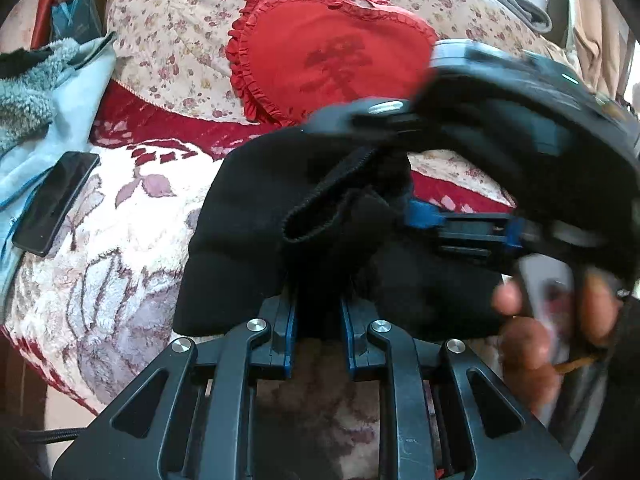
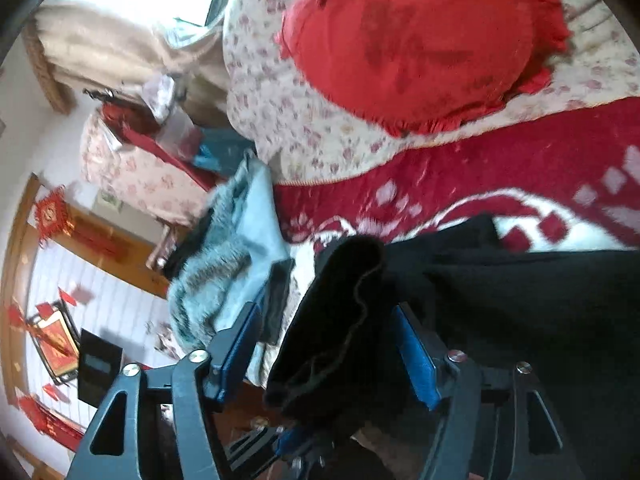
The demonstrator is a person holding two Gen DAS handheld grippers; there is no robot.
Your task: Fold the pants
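The black pants (image 1: pixel 256 236) hang bunched over the red and white floral blanket (image 1: pixel 100 264). My left gripper (image 1: pixel 318 312) is shut on a fold of the pants at their near edge. My right gripper (image 1: pixel 404 184) comes in from the right, turned on its side, with its jaws wide apart around the hem. In the right wrist view the pants (image 2: pixel 520 312) fill the lower right, and a folded hem (image 2: pixel 340 320) lies between the right gripper's (image 2: pixel 332 320) open blue pads (image 2: pixel 416 356).
A red heart-shaped cushion (image 1: pixel 328 64) leans on a floral quilt (image 1: pixel 168 32) at the back. A black phone (image 1: pixel 56 204) lies on light blue fleece clothing (image 1: pixel 52 80) at the left. A curtain (image 2: pixel 100 48) and a wall with red decorations (image 2: pixel 52 216) are beyond the bed.
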